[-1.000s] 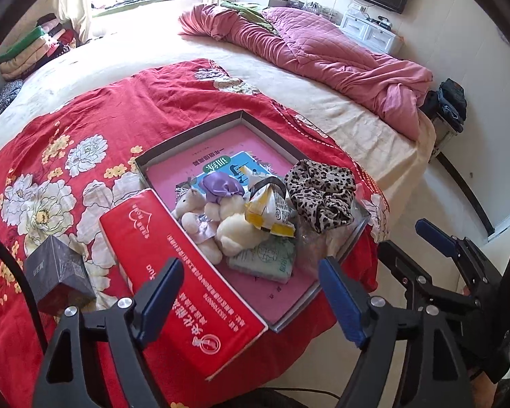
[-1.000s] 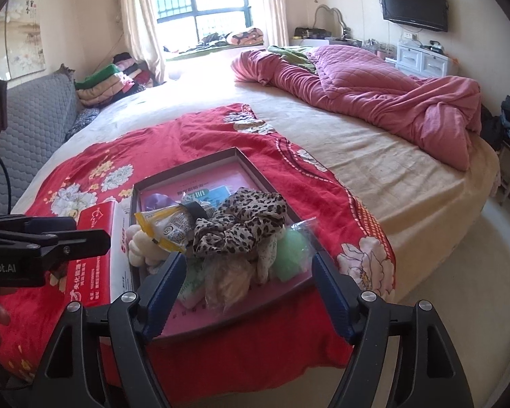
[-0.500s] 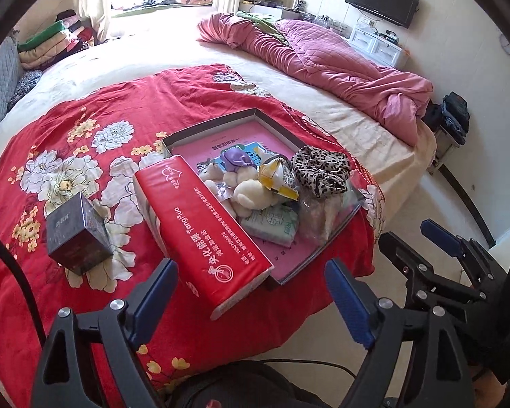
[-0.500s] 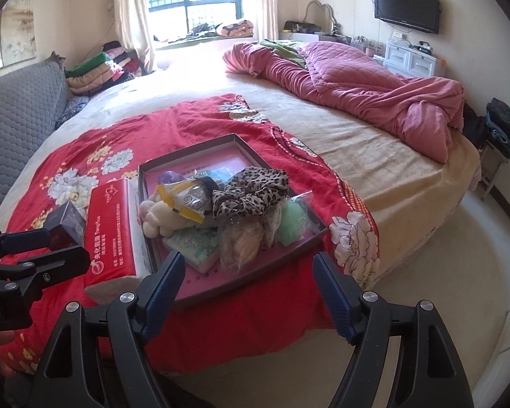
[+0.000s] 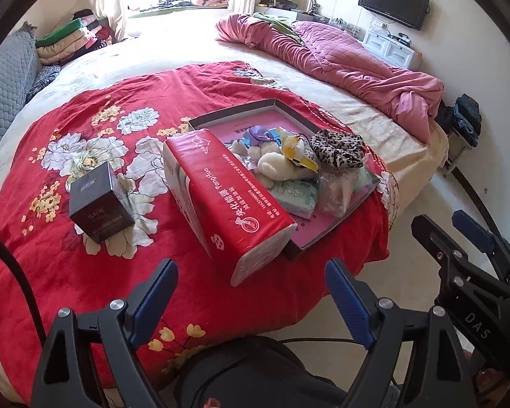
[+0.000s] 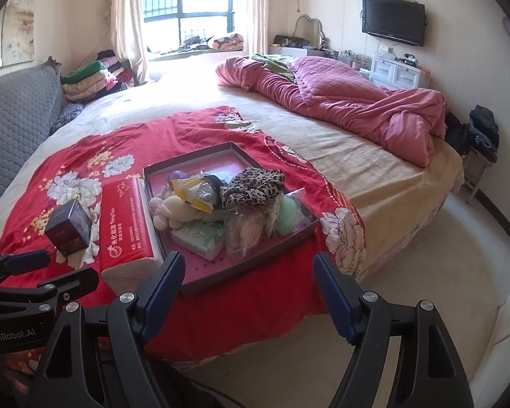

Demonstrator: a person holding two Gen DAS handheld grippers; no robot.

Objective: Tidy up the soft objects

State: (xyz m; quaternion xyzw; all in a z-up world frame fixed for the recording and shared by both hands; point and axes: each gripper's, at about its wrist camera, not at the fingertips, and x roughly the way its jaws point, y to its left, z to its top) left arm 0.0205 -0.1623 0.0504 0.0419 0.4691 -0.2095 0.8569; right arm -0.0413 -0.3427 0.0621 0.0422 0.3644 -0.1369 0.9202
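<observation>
Risk noted: the tray (image 6: 307,234) is seen low-centre of the right wrist view, close to the near edge of the red blanket (image 6: 193,129) at the bed's edge. A careless pull on the heaped items could drag it toward the floor; the tissue pack (image 5: 227,200) lies against its left wall and could be knocked off.

Soft items are piled in the tray: a cream plush toy (image 5: 275,166), a leopard-print scrunchie (image 5: 338,146), bagged green and beige pieces.

Left gripper (image 5: 251,292) and right gripper (image 6: 246,289): jaws spread wide, nothing held, both short of the tray.
</observation>
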